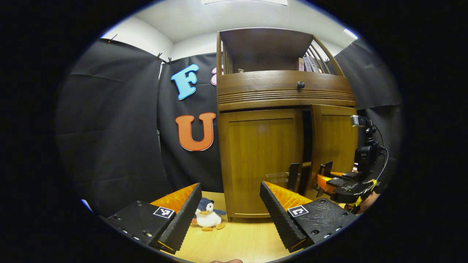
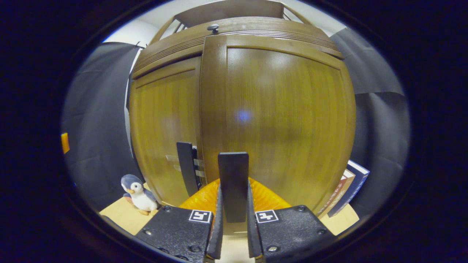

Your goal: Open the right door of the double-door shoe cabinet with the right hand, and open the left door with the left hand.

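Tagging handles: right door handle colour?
Black; the right door handle shows best in the right gripper view.

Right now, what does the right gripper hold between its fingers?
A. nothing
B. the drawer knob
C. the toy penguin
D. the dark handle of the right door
D: in the right gripper view the right gripper is closed on the flat dark handle of the right door, which stands slightly ajar.

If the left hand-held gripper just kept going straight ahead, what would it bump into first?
Most likely the closed left door of the shoe cabinet, which sits dead ahead between the open fingers of the left hand-held gripper. The toy penguin lies lower, probably under that line, though depth is unclear.
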`<control>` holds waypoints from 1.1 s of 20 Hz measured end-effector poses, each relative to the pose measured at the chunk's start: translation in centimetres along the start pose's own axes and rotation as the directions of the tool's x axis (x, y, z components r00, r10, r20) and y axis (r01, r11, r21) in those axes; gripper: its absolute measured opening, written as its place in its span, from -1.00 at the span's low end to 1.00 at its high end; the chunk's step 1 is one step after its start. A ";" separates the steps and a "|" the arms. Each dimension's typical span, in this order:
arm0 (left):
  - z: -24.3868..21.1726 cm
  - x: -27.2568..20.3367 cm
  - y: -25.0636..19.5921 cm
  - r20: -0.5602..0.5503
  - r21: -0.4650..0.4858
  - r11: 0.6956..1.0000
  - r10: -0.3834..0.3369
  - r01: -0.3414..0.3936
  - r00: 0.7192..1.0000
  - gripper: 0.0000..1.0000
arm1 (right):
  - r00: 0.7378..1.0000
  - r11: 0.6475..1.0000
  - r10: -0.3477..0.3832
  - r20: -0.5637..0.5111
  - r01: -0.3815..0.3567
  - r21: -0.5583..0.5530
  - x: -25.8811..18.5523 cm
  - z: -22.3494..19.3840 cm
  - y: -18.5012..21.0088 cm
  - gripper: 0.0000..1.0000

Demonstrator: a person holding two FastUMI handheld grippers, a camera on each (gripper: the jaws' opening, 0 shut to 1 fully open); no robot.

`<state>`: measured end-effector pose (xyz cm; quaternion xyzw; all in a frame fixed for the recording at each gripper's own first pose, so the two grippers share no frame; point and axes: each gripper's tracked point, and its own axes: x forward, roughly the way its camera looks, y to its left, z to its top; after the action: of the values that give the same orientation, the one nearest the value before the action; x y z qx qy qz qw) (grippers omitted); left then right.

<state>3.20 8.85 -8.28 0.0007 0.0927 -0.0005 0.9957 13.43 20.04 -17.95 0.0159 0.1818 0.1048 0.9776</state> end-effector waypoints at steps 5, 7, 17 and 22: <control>-0.2 0.1 -2.5 -0.013 -0.005 0.999 -0.048 0.048 0.999 0.93 | 1.000 1.000 0.021 0.004 -0.021 0.009 -2.6 -0.4 -0.5 -0.39; -0.3 0.0 -3.5 -0.014 -0.005 0.997 -0.071 0.071 0.997 0.93 | 1.000 1.000 0.030 0.001 -0.030 0.007 -3.6 -0.6 -0.9 -0.39; -0.1 -0.3 -8.9 -0.022 -0.022 0.982 -0.187 0.186 0.982 1.00 | 1.000 0.999 0.027 -0.009 -0.027 0.040 -8.8 -1.6 -3.1 -0.39; -0.3 -0.3 -10.9 -0.039 -0.022 0.973 -0.232 0.231 0.972 0.92 | 1.000 1.000 -0.001 -0.008 0.001 0.015 -10.9 -2.0 -4.7 -0.39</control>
<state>2.85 -2.08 -8.57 -0.0189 0.1128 -0.1157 0.9867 3.71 13.13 -16.27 0.0225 0.1867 0.1030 0.9767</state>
